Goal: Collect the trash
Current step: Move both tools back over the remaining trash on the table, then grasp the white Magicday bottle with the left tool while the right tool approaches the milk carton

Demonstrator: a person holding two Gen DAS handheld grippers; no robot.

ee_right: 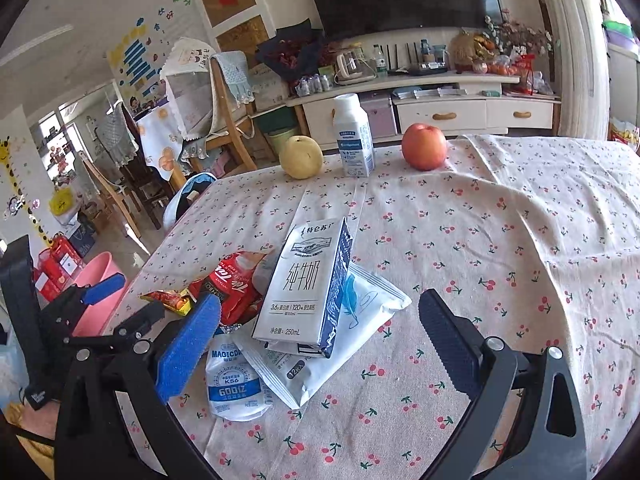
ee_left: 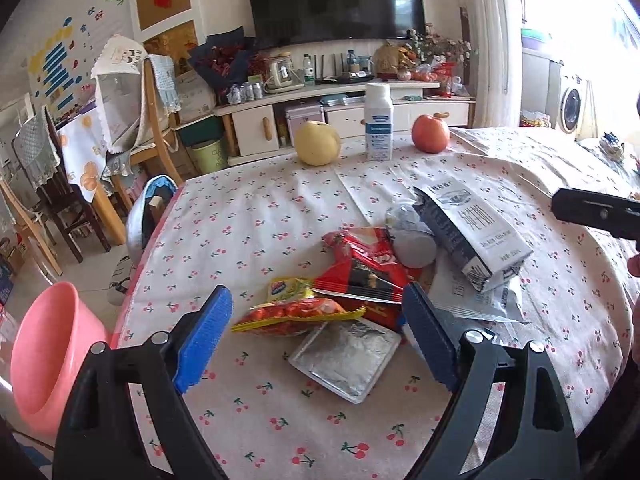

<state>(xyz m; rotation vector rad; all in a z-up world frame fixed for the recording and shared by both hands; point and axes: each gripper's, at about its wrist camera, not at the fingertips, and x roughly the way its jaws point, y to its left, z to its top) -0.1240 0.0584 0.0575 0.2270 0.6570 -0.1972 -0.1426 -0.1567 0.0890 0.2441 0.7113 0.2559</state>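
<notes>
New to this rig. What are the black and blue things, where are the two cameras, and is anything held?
No robot arm: a person holds a two-finger tool in each hand, with a fisheye camera on each looking along its fingers. Left gripper and right gripper both have open jaws and hold nothing. On the cherry-print tablecloth lies trash: a milk carton, a red wrapper, a foil tray and a white pouch. Farther back stand a pear, a bottle and an apple. A pink bin waits beside the table.

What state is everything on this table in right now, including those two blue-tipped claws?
Left gripper: open, empty.
Right gripper: open, empty.
Milk carton: lying tilted on the white pouch.
Red wrapper: crumpled.
Foil tray: lying flat.
White bottle: upright, capped.
Pear, apple: whole.
Pink bin: open beside the table.
</notes>
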